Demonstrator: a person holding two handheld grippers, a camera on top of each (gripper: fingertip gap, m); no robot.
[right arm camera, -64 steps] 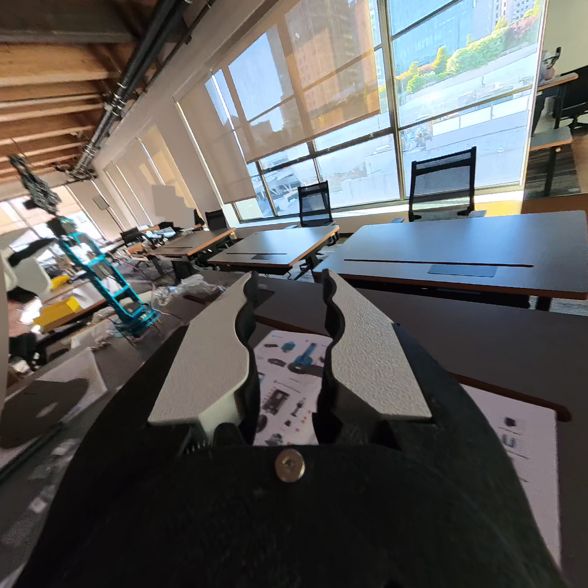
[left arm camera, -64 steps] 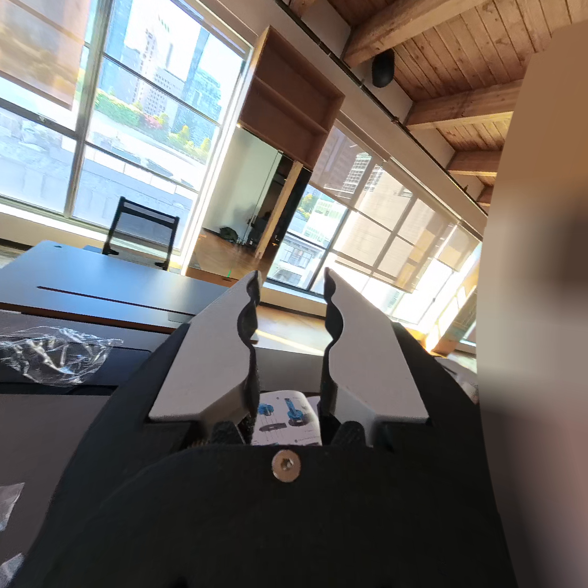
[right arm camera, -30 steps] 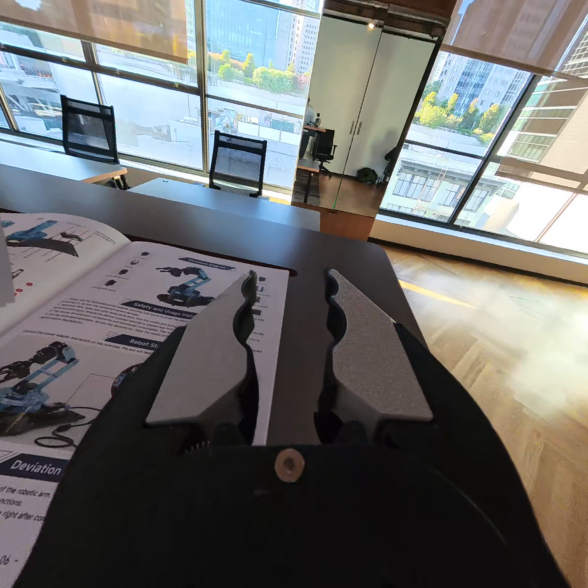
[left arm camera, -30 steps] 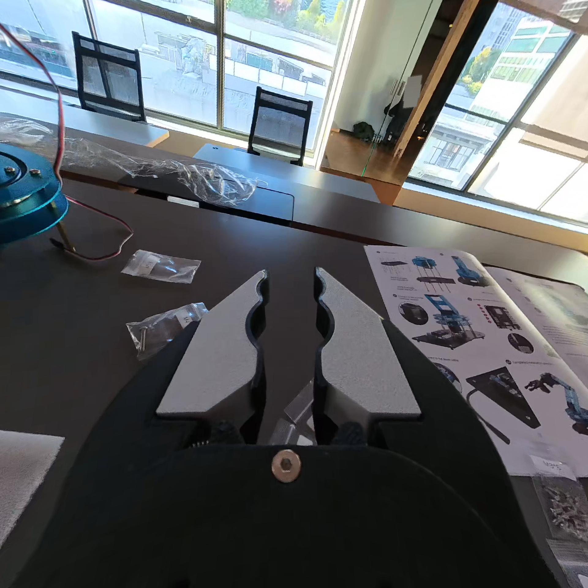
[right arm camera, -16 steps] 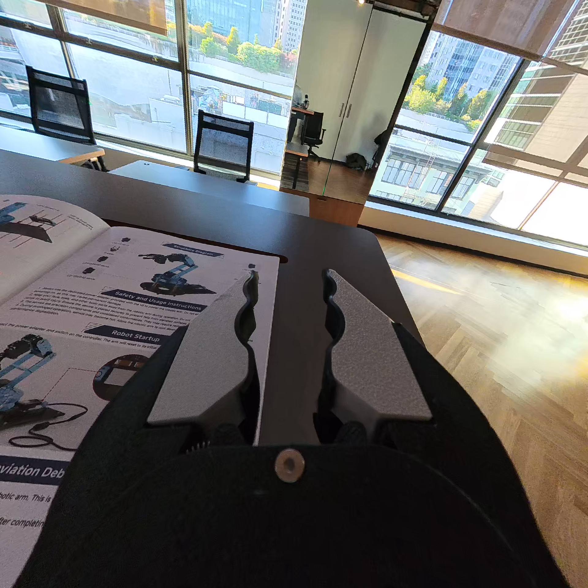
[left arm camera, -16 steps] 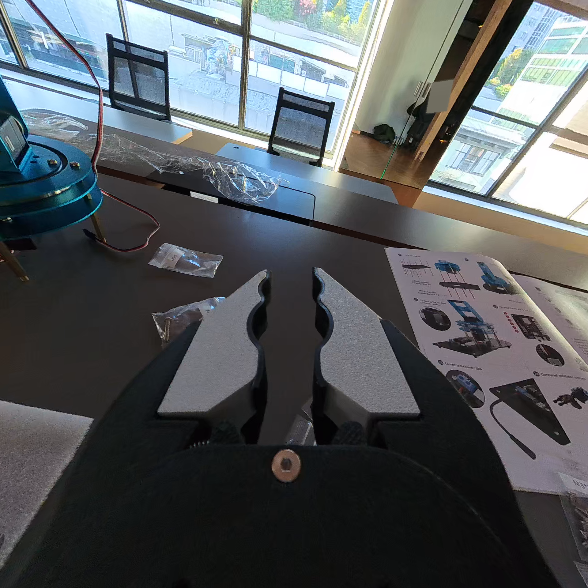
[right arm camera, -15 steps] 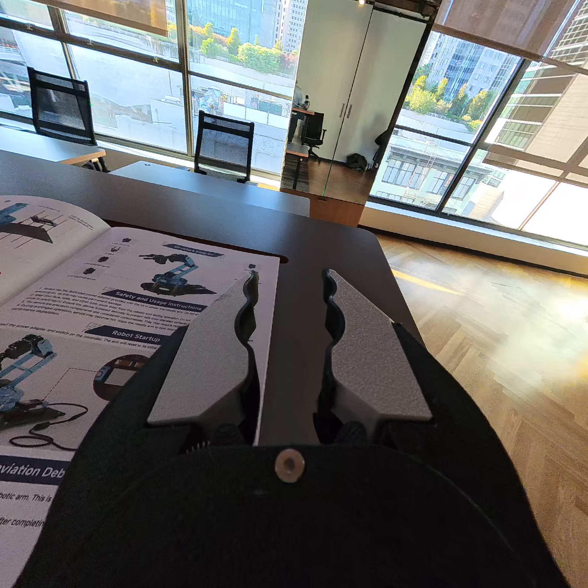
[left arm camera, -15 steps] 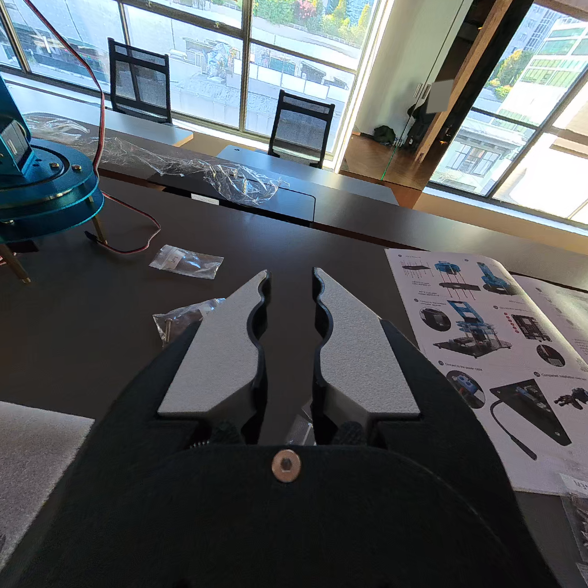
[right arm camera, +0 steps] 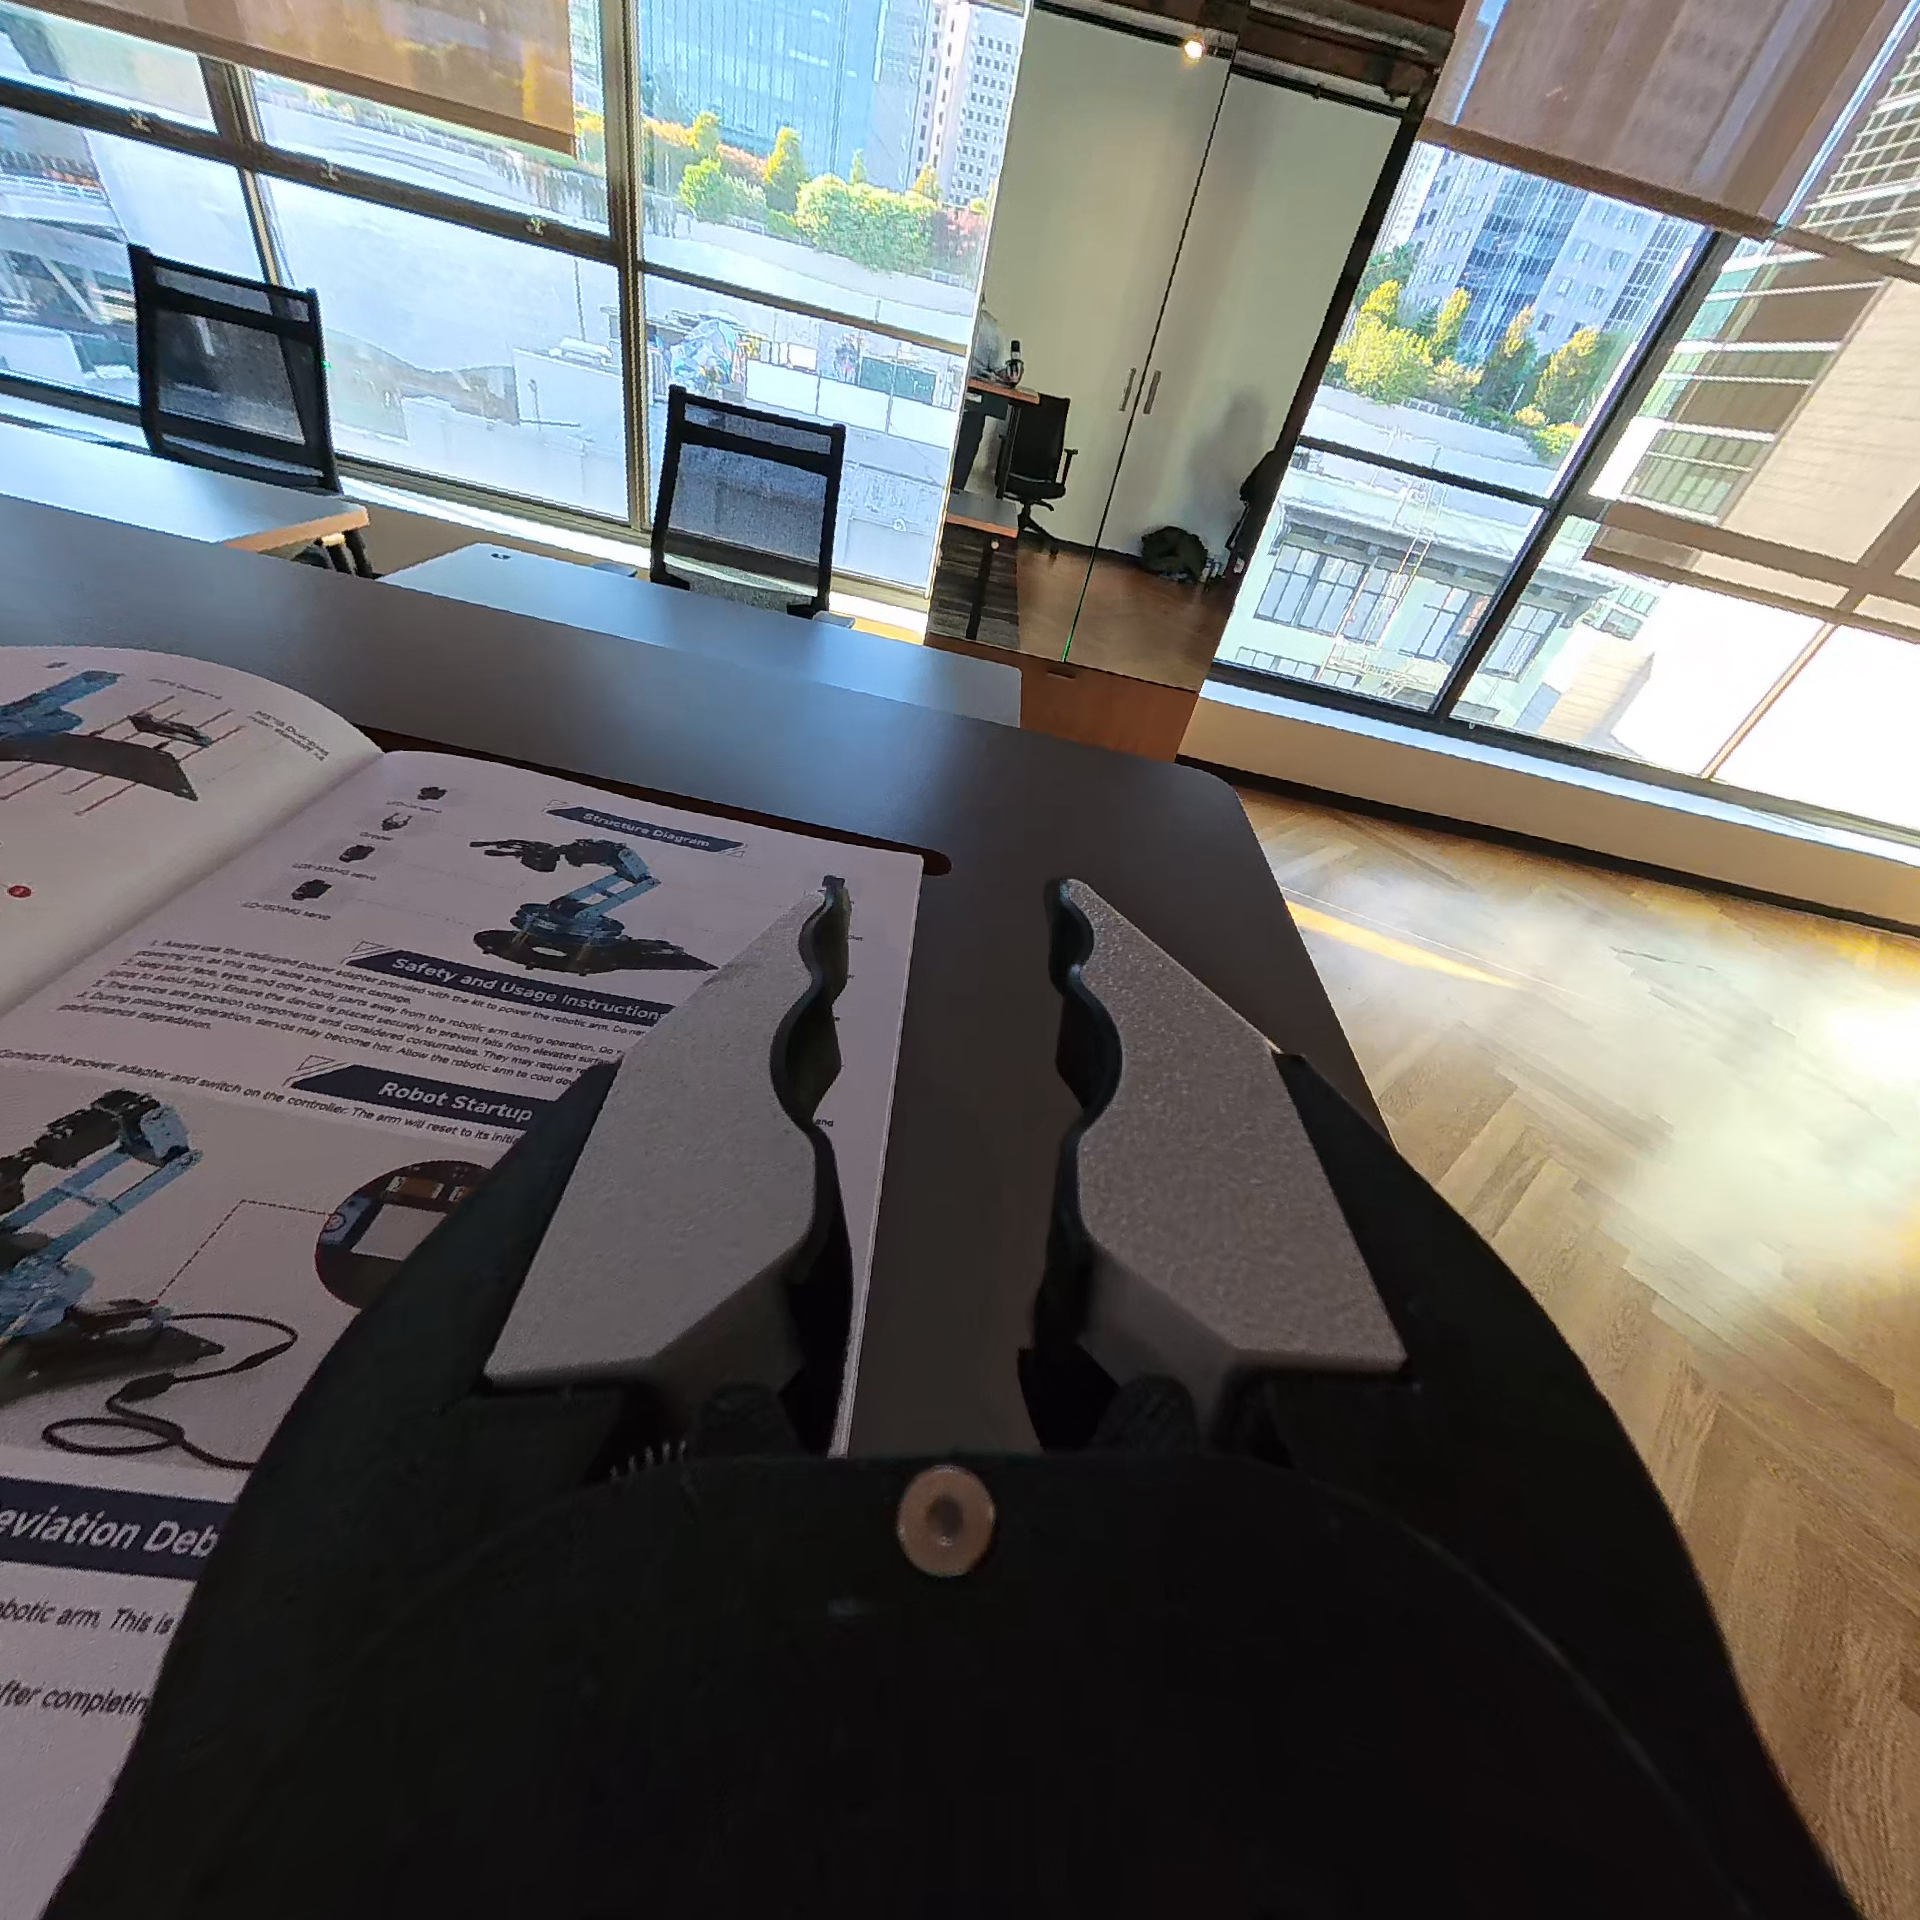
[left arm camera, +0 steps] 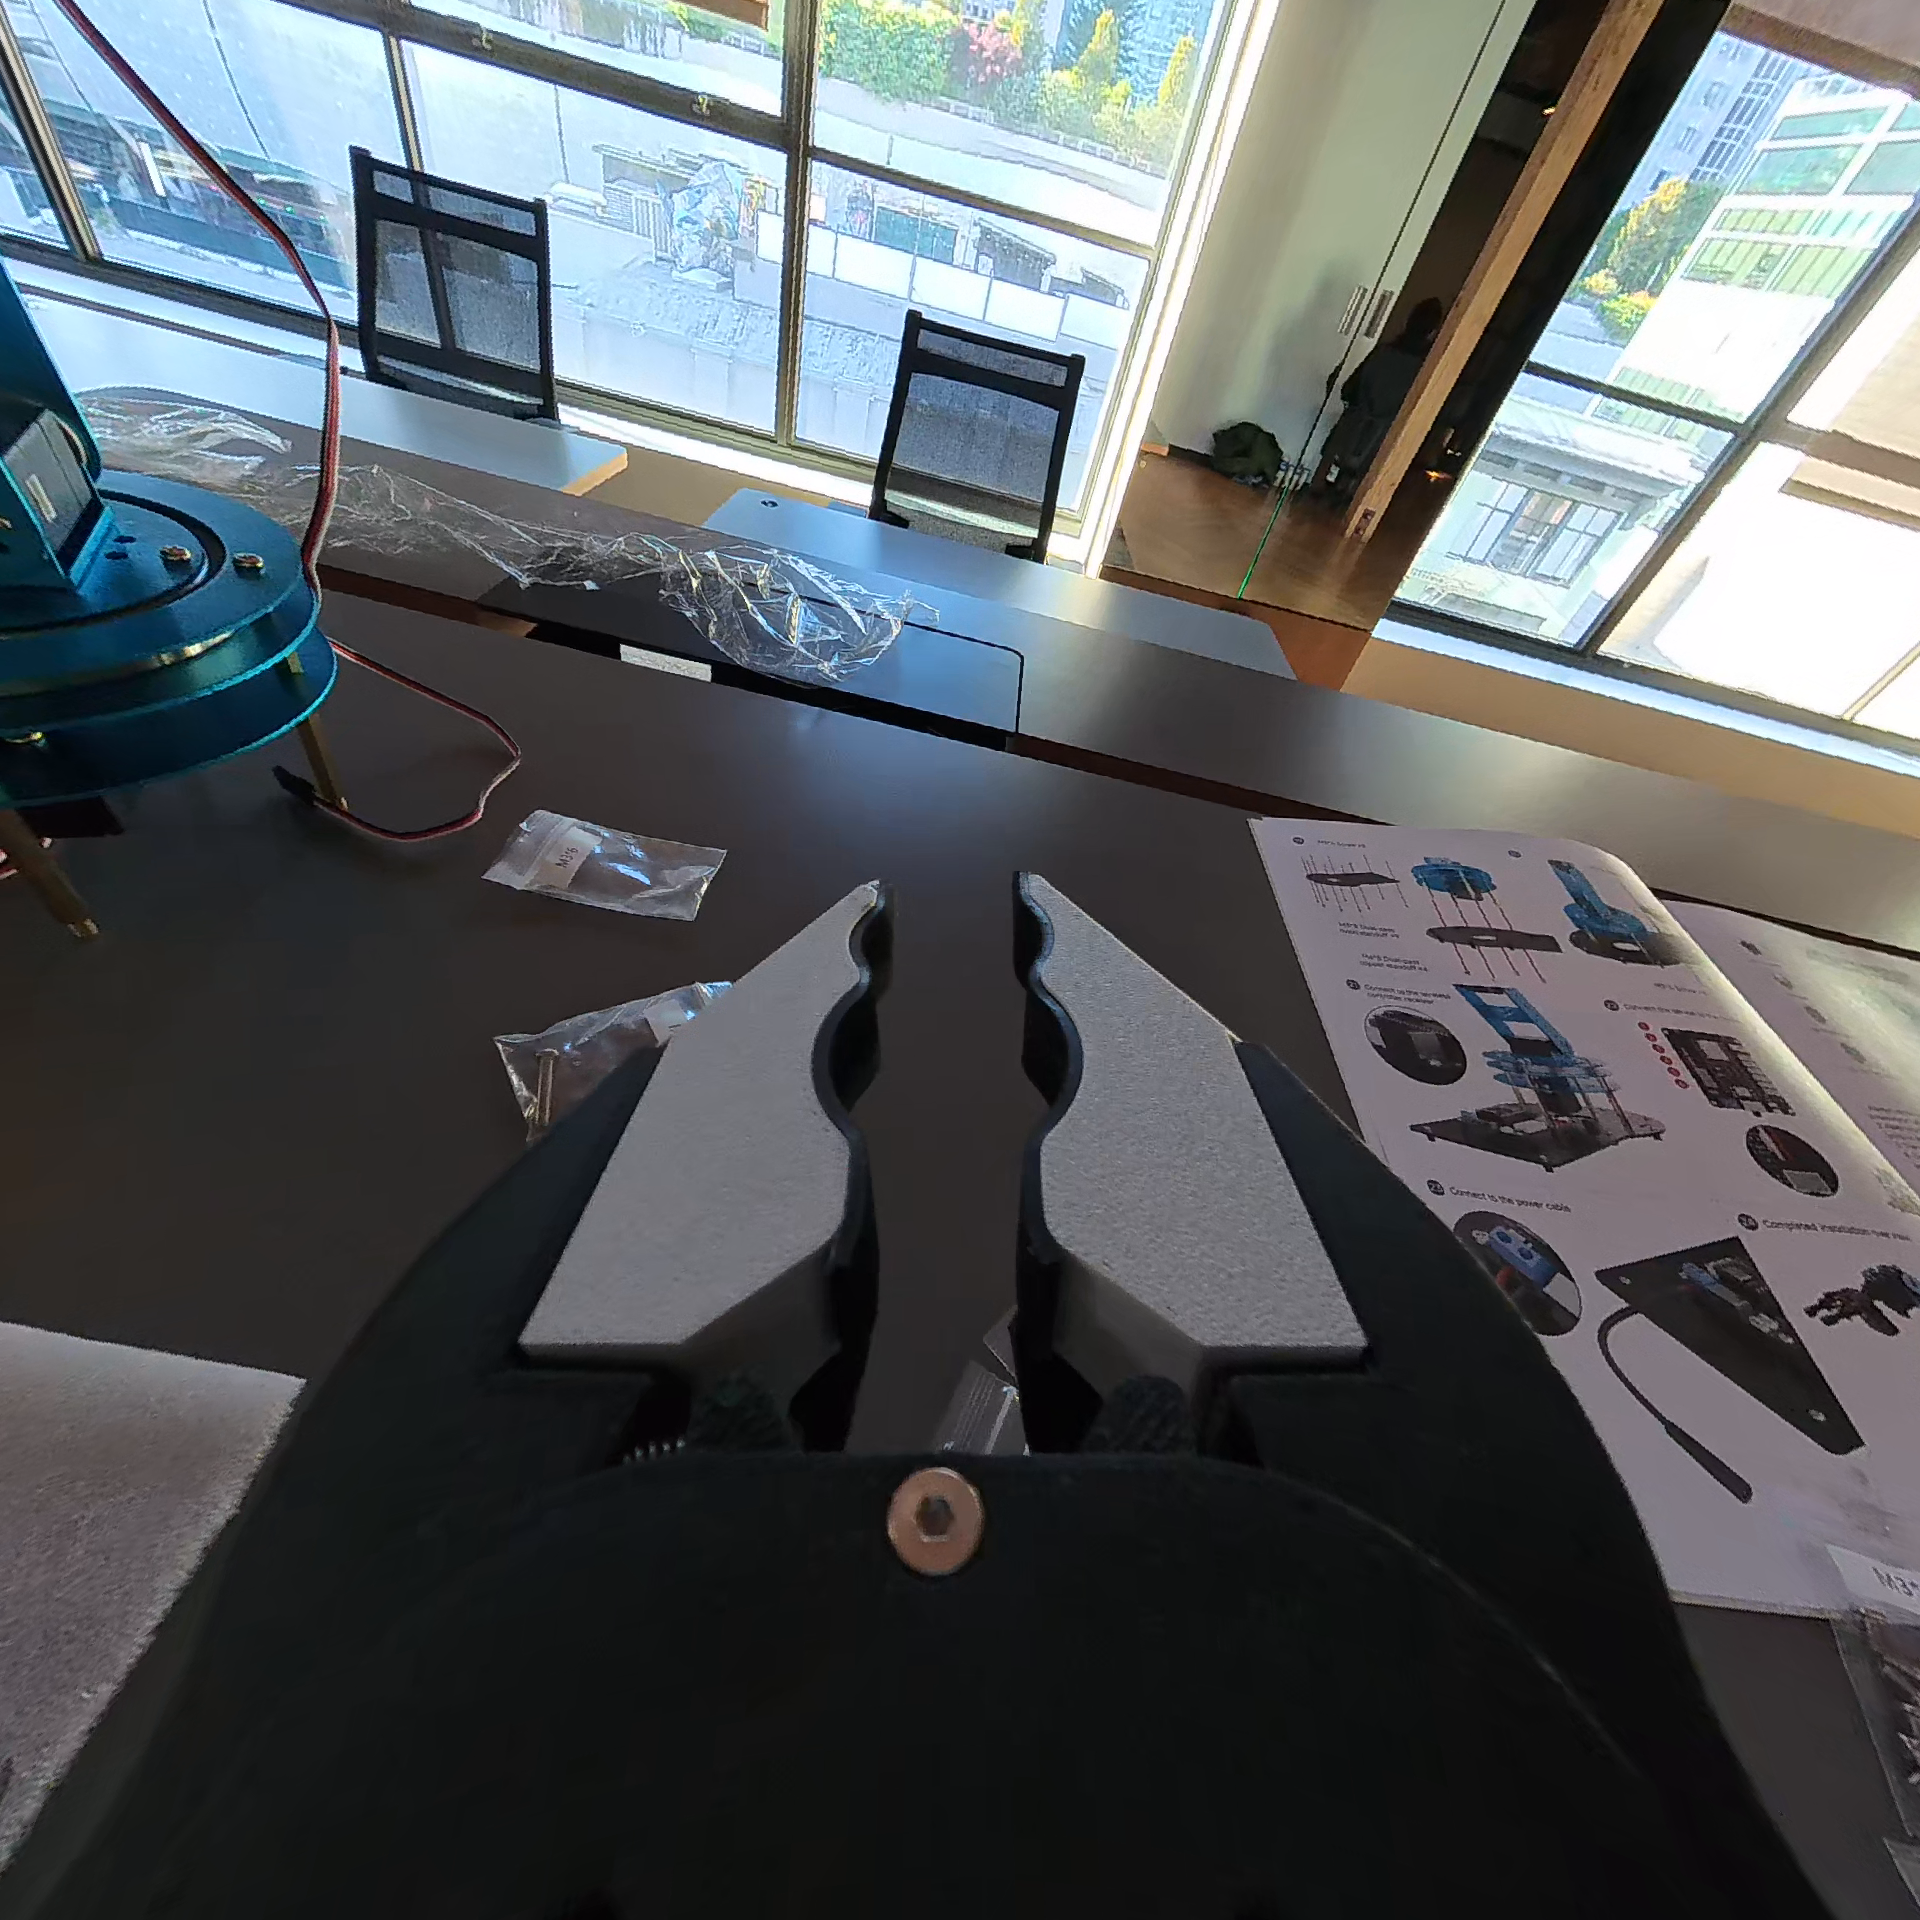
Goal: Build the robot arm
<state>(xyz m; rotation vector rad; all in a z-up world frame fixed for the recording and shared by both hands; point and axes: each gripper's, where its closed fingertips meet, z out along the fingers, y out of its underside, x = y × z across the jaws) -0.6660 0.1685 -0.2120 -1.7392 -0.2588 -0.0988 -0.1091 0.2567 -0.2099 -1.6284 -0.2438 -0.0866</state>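
1. Much was hidden: the black body of each claw covered the near part of the counter, and a small plastic bag (left arm camera: 608, 1049) with a long screw inside lay half behind the left claw (left arm camera: 948, 902). Another small item showed only as a pale sliver between its fingers, too little to name.
2. The blue round base (left arm camera: 156, 623) with a red wire (left arm camera: 416, 821) was cut off at the left edge.
3. The counter (left arm camera: 260, 1039) was dark and matte, in a room with large windows, mesh chairs (left arm camera: 977, 416) and a wooden floor (right arm camera: 1610, 1039).
4. The left claw was released and empty, above bare counter, near a second small bag (left arm camera: 603, 862) and crumpled clear wrap (left arm camera: 769, 613).
5. The right claw (right arm camera: 948, 902) was also released and empty, over the right edge of an open booklet (right arm camera: 416, 935), whose other page showed in the left wrist view (left arm camera: 1558, 1091).
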